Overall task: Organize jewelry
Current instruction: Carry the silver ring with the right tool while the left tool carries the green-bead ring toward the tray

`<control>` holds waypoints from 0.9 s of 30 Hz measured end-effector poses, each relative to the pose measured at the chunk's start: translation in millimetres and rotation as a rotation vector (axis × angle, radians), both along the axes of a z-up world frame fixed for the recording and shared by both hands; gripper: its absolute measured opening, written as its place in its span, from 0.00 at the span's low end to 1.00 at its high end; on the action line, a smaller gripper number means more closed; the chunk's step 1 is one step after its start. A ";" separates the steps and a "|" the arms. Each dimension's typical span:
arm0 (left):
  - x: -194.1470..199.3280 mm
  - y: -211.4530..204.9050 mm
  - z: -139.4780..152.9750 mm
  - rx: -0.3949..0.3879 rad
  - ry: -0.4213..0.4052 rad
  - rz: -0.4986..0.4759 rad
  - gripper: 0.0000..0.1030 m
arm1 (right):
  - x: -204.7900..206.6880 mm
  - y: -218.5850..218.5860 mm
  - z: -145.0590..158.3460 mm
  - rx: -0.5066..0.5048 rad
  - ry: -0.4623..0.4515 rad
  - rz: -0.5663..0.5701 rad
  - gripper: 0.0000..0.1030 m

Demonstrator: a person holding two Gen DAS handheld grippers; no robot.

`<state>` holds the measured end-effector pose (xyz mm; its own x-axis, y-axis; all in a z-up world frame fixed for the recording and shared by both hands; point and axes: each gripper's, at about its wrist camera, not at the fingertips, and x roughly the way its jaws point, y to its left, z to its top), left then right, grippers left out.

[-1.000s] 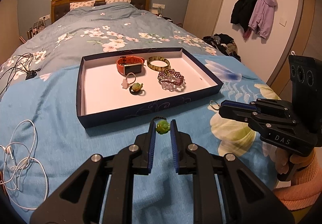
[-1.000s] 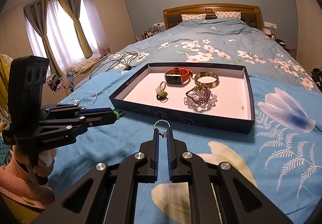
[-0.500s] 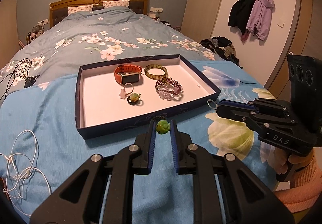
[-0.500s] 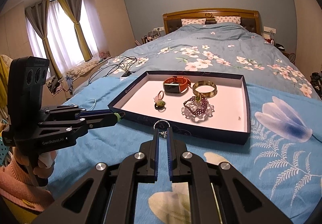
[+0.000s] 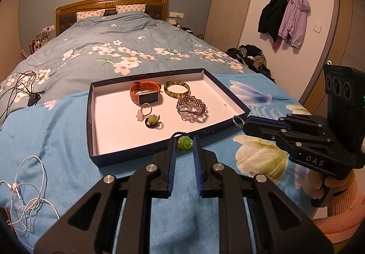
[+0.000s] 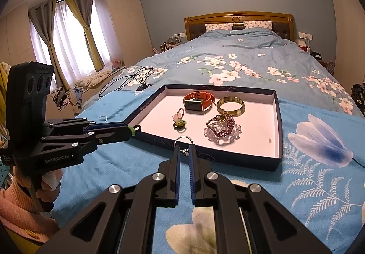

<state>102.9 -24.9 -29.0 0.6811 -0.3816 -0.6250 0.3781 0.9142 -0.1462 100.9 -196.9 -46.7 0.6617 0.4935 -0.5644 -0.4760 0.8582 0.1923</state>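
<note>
Fingers: left (image 5: 184, 145) pinch green ring (image 5: 184, 144), right (image 6: 184, 151) silver ring (image 6: 183, 140) | tray (image 5: 90, 121): watch (image 5: 146, 94), bangle (image 5: 176, 91)

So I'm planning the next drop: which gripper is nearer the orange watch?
Left, by a little. The left gripper hangs before the watch; the right gripper sits off the tray's right corner.

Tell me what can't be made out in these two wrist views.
- Green flower-shaped ring, left wrist view: its black band is mostly hidden behind the flower and the left gripper jaws.
- Small silver ring, right wrist view: the right gripper jaws cover its lower part.
- Tiny speck in the shallow dark-blue tray, right wrist view: too small to identify.
</note>
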 end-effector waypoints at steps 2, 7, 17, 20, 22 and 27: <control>0.4 0.3 0.6 -0.001 -0.006 0.001 0.14 | 1.0 -0.2 0.6 -0.001 -0.002 -0.003 0.06; 2.8 0.7 2.2 0.002 -0.013 0.007 0.14 | 4.8 -1.6 0.4 -0.002 -0.006 -0.009 0.06; 10.8 1.4 4.0 0.000 -0.018 0.013 0.14 | 10.1 -4.2 2.3 -0.006 -0.013 -0.017 0.06; 13.6 1.9 4.0 -0.003 -0.021 0.015 0.14 | 11.2 -4.2 2.1 -0.007 -0.013 -0.018 0.06; 15.5 1.4 3.9 -0.001 -0.021 0.015 0.14 | 11.7 -4.4 2.1 -0.007 -0.012 -0.018 0.06; 16.9 1.6 4.7 -0.004 -0.023 0.016 0.14 | 13.5 -4.4 2.1 -0.009 -0.012 -0.021 0.06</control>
<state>119.8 -23.3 -24.3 0.7015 -0.3729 -0.6073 0.3669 0.9195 -0.1408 114.4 -201.3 -44.6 0.6783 0.4745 -0.5611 -0.4602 0.8696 0.1791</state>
